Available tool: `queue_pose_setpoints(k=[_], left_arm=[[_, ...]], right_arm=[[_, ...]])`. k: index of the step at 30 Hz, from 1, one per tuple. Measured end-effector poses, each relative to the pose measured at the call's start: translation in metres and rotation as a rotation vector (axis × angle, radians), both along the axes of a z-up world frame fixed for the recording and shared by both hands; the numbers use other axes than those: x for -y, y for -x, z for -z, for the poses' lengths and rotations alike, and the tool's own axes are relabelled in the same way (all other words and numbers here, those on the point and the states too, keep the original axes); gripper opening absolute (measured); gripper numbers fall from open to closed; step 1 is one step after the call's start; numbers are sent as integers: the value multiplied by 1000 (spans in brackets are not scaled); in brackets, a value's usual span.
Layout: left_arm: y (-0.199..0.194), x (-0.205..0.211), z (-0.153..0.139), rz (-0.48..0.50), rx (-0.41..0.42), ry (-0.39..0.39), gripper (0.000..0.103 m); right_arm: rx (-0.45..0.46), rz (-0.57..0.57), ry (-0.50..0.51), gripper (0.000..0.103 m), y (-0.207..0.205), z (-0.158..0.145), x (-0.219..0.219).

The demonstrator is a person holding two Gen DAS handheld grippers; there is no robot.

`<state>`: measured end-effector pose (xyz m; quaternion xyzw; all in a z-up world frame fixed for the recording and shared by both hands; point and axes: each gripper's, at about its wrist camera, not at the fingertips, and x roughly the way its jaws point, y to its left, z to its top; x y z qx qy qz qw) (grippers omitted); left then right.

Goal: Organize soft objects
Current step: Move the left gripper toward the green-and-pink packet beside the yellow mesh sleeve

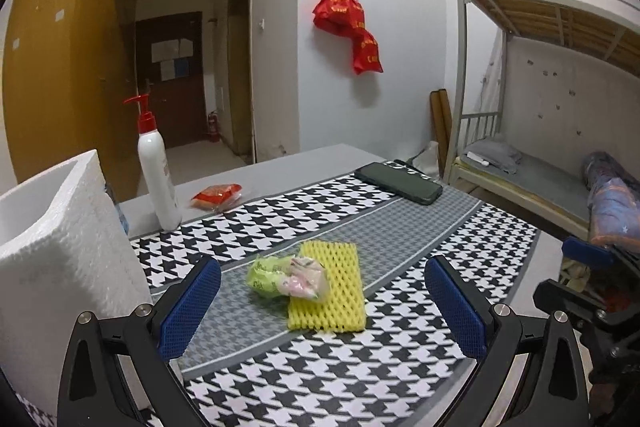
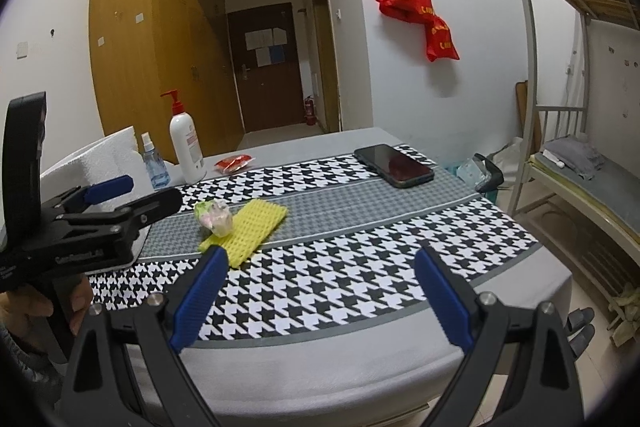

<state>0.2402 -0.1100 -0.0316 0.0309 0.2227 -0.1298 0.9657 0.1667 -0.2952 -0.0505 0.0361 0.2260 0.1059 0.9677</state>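
Left wrist view: left gripper point(image 1: 322, 305) is spread wide, nothing between the blue pads point(image 1: 190, 311), hovering low over the houndstooth cloth point(image 1: 360, 379). Directly ahead, between the fingers' line of sight, sits the yellow foam net point(image 1: 334, 301), lying flat on the grey centre band of the cloth. A crumpled green-and-pink plastic wrapper point(image 1: 286, 277) rests on the net's left edge, overlapping it. White foam box point(image 1: 52, 239) stands at the left, just beside the left finger. Pump bottle point(image 1: 156, 175) stands upright behind the box, red snack packet point(image 1: 216, 195) to its right on the bare grey table point(image 1: 280, 169). Phone point(image 1: 400, 183) lies face up at the far end of the cloth.

Right wrist view: right gripper point(image 2: 322, 301) is also released, fingers wide apart, empty, above the near houndstooth band, nearer the table's front edge. Foam net and wrapper point(image 2: 216, 217) are ahead-left of it, net tilted diagonally, its near end just past the left fingertip point(image 2: 214, 263). The left gripper's body shows at the left edge, over the cloth by the foam box, well apart from the right one. Small spray bottle point(image 2: 154, 163) stands next to the pump bottle.
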Motion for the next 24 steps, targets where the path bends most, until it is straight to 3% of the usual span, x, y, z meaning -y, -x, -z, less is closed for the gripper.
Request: queue_pose_setpoints(k=[16,24], left_arm=[[-52,13,17,-84,-103,-71,102],[-77,12,31,-129,-184,-80,94]], right_arm=[[-44,-20,-31,96,-24,8,0],[-54,-38,-36,96,-31,12,-3]])
